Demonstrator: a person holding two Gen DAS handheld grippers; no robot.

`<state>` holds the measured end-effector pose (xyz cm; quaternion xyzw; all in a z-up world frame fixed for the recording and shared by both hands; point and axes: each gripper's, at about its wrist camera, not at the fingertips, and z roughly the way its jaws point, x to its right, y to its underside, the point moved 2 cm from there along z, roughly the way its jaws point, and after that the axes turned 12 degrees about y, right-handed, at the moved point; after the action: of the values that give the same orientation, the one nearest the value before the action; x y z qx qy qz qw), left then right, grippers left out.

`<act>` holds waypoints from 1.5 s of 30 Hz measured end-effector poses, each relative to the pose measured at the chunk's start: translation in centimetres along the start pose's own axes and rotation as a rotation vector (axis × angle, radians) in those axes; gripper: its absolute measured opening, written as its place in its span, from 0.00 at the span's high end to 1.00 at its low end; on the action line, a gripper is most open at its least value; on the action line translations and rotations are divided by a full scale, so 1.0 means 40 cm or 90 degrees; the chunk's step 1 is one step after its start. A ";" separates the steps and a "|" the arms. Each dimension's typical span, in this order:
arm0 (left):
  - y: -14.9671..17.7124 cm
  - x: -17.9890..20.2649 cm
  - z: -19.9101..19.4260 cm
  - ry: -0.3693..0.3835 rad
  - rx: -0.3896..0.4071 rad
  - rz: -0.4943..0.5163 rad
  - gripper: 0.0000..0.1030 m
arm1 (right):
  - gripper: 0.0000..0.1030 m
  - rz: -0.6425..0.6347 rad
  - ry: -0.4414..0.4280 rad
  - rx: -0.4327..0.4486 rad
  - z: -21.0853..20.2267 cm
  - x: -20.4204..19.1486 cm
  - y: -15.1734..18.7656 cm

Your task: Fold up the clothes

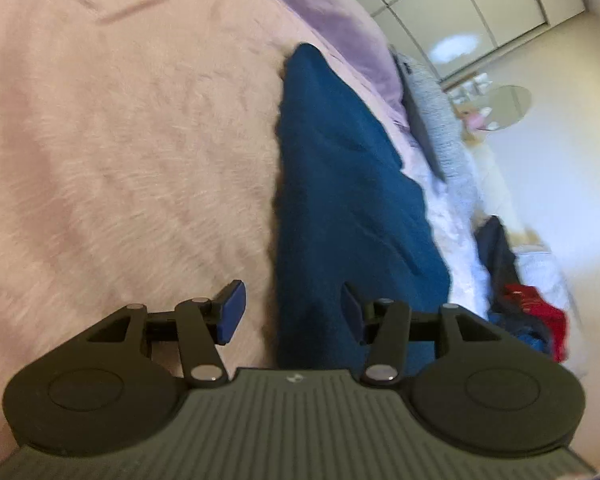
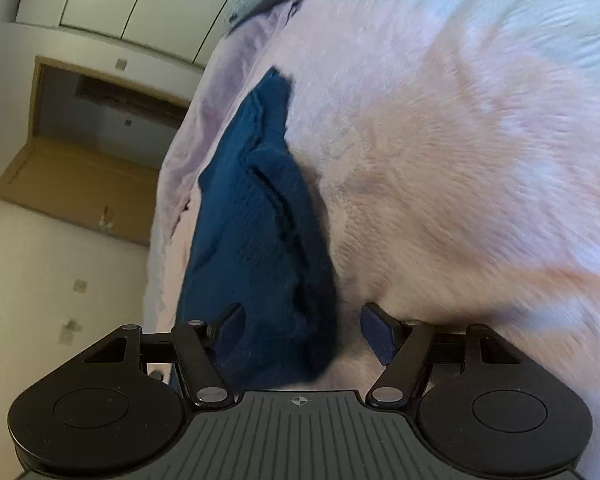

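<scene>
A dark blue knitted garment (image 1: 340,184) lies in a long folded strip on a pink fluffy blanket (image 1: 120,140). My left gripper (image 1: 292,312) is open, just above the near end of the garment, its jaws straddling the garment's left edge. In the right wrist view the same garment (image 2: 260,220) runs away from the camera. My right gripper (image 2: 304,332) is open with the garment's near end between its jaws, not clamped. The blue pads (image 1: 234,312) of both grippers show.
The blanket (image 2: 460,160) covers a bed with a lilac sheet (image 1: 340,20) at its edge. A pile of red and dark clothes (image 1: 536,312) lies at the bedside. A grey cushion (image 1: 432,112), white wardrobes (image 1: 480,0) and an open wooden door (image 2: 72,192) stand beyond.
</scene>
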<state>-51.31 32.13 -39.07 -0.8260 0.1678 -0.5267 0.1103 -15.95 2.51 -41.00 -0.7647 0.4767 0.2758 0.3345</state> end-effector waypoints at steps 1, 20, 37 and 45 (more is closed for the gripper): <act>-0.006 -0.006 0.016 0.020 -0.014 -0.005 0.54 | 0.35 -0.006 -0.010 -0.011 0.015 -0.001 -0.011; 0.029 0.087 -0.011 0.110 -0.054 0.118 0.93 | 0.87 -0.050 -0.116 -0.062 -0.071 -0.030 -0.053; 0.414 0.089 -0.359 0.160 -0.017 -0.026 0.93 | 0.87 0.004 -0.088 -0.140 -0.376 0.041 0.254; 0.141 0.187 -0.278 0.233 -0.031 -0.068 0.92 | 0.85 0.002 -0.123 -0.160 -0.350 -0.141 0.036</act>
<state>-59.41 23.95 -30.17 -0.7263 0.1541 -0.6692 0.0297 -18.06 -5.73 -28.43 -0.7696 0.4052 0.4061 0.2802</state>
